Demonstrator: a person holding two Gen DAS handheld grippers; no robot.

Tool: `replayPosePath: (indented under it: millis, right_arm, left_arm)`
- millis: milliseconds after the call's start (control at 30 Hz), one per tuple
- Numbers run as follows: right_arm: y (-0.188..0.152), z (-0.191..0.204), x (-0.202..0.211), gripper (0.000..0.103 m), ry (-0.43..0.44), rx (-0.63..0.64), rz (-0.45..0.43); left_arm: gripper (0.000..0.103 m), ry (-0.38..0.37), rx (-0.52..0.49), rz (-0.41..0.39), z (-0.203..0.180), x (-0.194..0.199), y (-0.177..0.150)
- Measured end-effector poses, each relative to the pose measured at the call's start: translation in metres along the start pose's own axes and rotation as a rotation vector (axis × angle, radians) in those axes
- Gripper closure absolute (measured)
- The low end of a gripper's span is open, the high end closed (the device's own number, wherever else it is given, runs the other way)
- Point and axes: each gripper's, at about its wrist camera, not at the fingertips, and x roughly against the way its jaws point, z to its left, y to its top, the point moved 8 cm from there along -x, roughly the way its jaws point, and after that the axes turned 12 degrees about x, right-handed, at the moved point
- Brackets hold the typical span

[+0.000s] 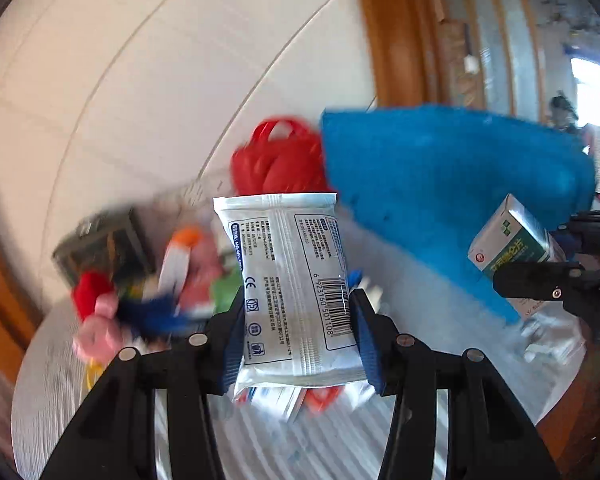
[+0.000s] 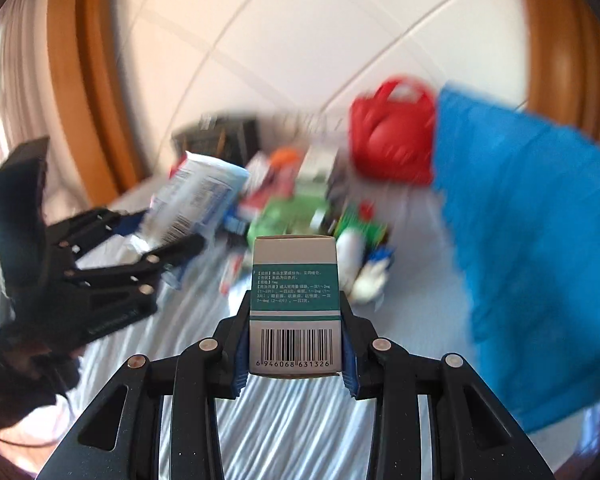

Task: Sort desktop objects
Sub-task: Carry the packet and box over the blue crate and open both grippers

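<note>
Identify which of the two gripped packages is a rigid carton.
The green-and-white medicine box, clamped in the right gripper. The left gripper holds a soft white wipes packet with crimped ends.

Striped tablecloth (image 2: 300,432), red bag (image 2: 392,140), blue bag (image 2: 532,240), cluttered packages (image 2: 300,208)

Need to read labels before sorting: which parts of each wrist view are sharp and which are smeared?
Left wrist view: white packet in the left gripper sharp, pile behind motion-blurred. Right wrist view: medicine box in the right gripper crisp, blue bag and red bag smeared.
</note>
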Motion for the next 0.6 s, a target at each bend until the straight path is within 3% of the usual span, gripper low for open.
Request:
replayPosePath:
  millis: [200,267,467,600]
  right_arm:
    - [0.051,-0.083,0.112,0.068,-0.197,-0.085,-0.199]
    - [0.062,-0.125,0.146,0.068,-0.317,-0.088,-0.233]
    - [0.070,-0.228,0.201,0.068,-0.513,-0.098,-0.237]
    - [0.061,-0.276,0.213,0.068,-0.558,-0.105,-0.222]
  left_arm:
    - [0.055,-0.183,-0.101,-0.158,-0.099,0.011,0.095]
    - [0.055,-0.213,-0.146,-0.198,-0.138,0.006,0.121]
    - [0.055,-0.212,-0.175,-0.235,-0.236,-0.028,0.178]
    - [0.055,-0.184,-0.169,-0.229,-0.279,-0.052,0.199]
